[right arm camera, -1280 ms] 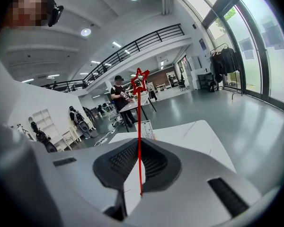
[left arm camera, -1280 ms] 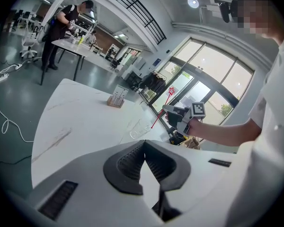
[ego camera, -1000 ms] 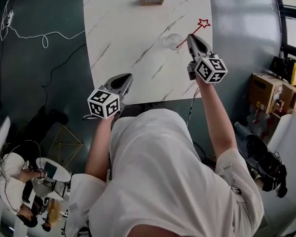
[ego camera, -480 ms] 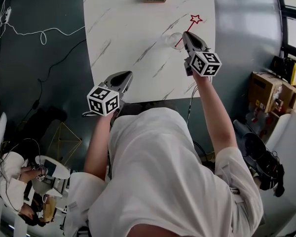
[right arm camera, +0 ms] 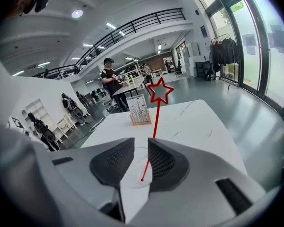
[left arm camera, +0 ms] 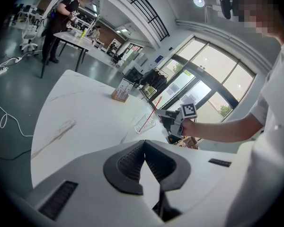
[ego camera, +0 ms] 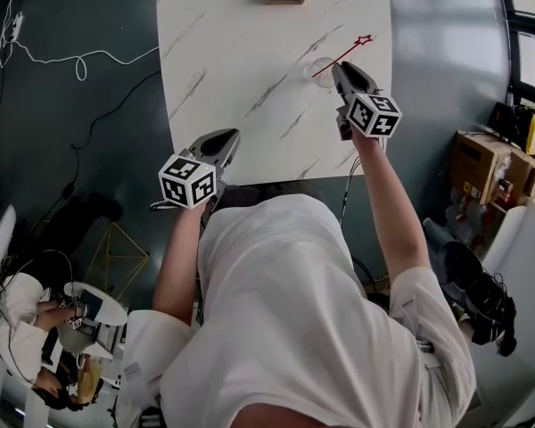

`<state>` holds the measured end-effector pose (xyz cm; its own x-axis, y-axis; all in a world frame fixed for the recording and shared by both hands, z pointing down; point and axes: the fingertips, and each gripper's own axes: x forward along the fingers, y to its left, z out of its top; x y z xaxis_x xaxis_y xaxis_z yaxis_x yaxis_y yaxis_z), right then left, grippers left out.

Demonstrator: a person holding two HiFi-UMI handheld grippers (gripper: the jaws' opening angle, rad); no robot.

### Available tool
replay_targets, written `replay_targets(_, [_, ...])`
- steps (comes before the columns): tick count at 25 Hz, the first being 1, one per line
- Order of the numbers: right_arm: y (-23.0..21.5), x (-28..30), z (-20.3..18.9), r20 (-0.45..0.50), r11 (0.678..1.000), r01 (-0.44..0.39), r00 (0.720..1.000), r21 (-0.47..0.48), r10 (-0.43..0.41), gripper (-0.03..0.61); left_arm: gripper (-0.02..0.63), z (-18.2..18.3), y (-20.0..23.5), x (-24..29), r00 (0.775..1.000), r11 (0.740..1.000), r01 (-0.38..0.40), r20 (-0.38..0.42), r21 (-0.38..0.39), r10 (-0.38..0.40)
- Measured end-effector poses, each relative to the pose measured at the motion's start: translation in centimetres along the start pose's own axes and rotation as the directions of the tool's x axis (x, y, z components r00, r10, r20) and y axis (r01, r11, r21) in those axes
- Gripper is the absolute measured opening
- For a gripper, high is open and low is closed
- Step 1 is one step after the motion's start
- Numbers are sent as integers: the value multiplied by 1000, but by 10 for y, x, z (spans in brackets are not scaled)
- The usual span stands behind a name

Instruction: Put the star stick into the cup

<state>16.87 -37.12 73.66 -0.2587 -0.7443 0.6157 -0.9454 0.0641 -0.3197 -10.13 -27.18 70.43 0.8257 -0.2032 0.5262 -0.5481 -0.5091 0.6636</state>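
- Since the earlier head views, the lower end of the star stick [right arm camera: 156,119] has gone from just beside the cup's near edge to inside the cup [left arm camera: 145,123], and the right gripper [right arm camera: 141,144] has shifted slightly with it.
- Right gripper is standing narrowly parted. A clear gap is showing between its pads, far wider than the thin stick, so it does not appear to be pinching anything.
- Stick is resting with its foot on the cup's bottom, seen through that gap just ahead of the jaws. Its shaft is passing close by the right-hand jaw tip; whether it is touching cannot be told.
- Long axis is leaning: from the foot in the cup it is rising up and away from the person, with the star hanging out past the far rim.
- Cup is standing upright on the table [ego camera: 232,52], directly in front of the right gripper.
- Left gripper [left arm camera: 142,144] is waiting at the table's near edge, its tips together and empty, well apart from the cup.
- Judgement: placement is looking essentially done. Withdrawal needs to run straight back along the jaws, since any sideways drift risks catching the shaft and tipping the cup.
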Motion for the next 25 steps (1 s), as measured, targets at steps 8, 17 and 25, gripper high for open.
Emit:
replay_targets(8, [12,-34,9,38,999,10,999,-39,-8,84,14,-6,-13,-1,999,999,32,6,21,-32])
replay_targets(17, [35,-88,26,93,998,-26,995,-60,31,51,14,-15,-29,-5,998,998,57,26,41,-58])
replay_targets(25, [75,-137,26,71,973,-186,978,-138,197,29,14,-9,-55,-16,998,993,37,51,114,-43])
